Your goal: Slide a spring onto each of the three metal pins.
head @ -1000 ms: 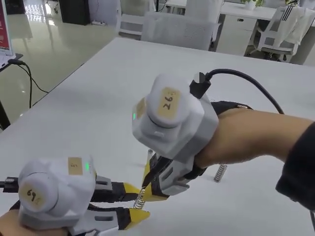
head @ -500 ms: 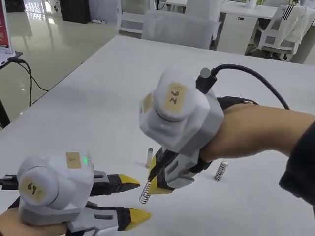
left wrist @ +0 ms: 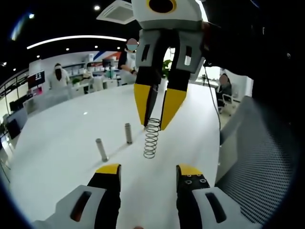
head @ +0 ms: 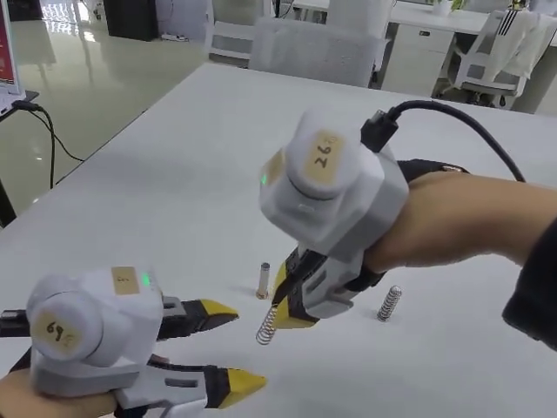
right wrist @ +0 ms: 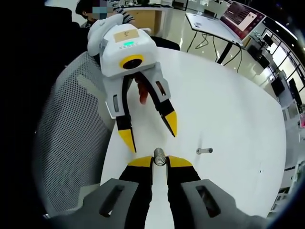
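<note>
one spring [left wrist: 151, 141] in right gripper [left wrist: 154, 126]

A broad white tabletop [head: 165, 183] lies across the middle of the head view. Beyond its far edge a grey mesh chair [head: 313, 48] stands at twelve o'clock, a white cabinet [head: 419, 59] at one o'clock, and a chair draped with a white striped garment [head: 513, 39] at two o'clock. A glossy pale floor [head: 96, 74] reflects light at ten o'clock, and a black cable [head: 54, 148] hangs at nine. In the left gripper view a curved strip light [left wrist: 76, 38] crosses the dark ceiling at eleven o'clock, a round spotlight [left wrist: 97, 7] shines above it, and a person in white [left wrist: 58, 75] stands at ten o'clock.
</note>
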`<state>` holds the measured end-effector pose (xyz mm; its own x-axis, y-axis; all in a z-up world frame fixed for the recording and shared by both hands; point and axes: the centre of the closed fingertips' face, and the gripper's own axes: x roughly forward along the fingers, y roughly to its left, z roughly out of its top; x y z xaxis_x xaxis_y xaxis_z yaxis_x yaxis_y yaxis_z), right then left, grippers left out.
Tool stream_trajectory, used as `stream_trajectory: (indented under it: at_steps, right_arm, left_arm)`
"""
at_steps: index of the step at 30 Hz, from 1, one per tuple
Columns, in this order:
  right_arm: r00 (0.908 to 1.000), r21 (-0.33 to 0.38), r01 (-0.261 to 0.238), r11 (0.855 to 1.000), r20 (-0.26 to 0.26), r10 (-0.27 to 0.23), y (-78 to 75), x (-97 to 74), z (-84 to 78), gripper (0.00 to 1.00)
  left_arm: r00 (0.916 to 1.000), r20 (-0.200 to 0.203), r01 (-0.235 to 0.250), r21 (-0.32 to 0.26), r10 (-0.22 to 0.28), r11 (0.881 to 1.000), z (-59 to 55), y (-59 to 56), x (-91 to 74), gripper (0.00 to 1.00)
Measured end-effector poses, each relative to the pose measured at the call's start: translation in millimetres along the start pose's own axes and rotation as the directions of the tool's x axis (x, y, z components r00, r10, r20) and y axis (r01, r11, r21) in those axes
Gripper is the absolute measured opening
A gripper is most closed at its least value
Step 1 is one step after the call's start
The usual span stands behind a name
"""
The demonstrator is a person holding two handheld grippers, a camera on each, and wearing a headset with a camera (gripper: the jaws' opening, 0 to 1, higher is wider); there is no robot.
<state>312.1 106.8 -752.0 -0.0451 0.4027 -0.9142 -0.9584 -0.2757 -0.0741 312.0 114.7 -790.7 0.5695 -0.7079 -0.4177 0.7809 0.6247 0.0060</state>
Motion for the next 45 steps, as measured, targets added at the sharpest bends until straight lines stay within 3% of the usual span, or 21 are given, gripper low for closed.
stream_trajectory:
  at_steps: [26, 35, 45]
  right_arm:
    - [0.9985, 0.023, 0.051, 0.998, -0.021, -0.051, -39.5, -12.0, -2.9, 0.08]
    - [0.9976, 0.028, 0.064, 0.998, -0.03, -0.063, -50.2, -11.4, -5.3, 0.08]
    - [0.9951, 0.022, 0.092, 0.996, -0.04, -0.091, -74.3, -9.0, -1.2, 0.08]
  left_arm:
    - [0.9987, 0.021, -0.045, -0.018, 0.046, 0.999, 3.6, 8.5, -3.6, 0.47]
    - [0.9957, 0.037, -0.083, -0.036, 0.085, 0.996, 5.3, 17.4, -5.8, 0.52]
    - [0.9934, 0.063, -0.093, -0.054, 0.096, 0.994, 9.5, 20.2, -7.1, 0.57]
